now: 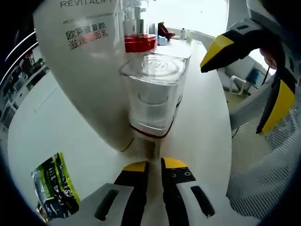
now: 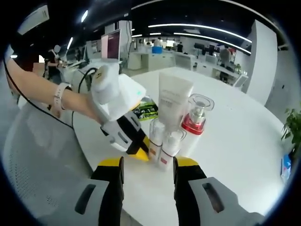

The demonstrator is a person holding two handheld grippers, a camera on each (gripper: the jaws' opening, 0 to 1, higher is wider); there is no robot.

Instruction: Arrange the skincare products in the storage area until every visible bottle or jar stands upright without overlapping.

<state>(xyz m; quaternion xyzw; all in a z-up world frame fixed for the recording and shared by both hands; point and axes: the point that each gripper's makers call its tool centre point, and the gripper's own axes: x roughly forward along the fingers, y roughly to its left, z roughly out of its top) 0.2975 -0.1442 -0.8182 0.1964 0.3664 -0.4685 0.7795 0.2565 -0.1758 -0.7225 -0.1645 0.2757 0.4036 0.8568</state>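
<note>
Sitting at 12 o'clock past the nearly closed left fingers [image 1: 155, 165], small bottle [image 1: 153, 89] upright; right fingers [image 2: 148, 165] open, empty.

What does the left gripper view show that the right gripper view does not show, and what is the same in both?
Left gripper view alone: the red print on the white tube and the moulded top of a clear cap, both very near. The left gripper has its jaws almost closed just in front of that cap.

Right gripper view alone: the whole group standing upright, two small bottles in front, a person's forearm with a wristband, and the open right gripper.

Both: the white tube, the red-collared bottle, the green sachet and the white table.
</note>
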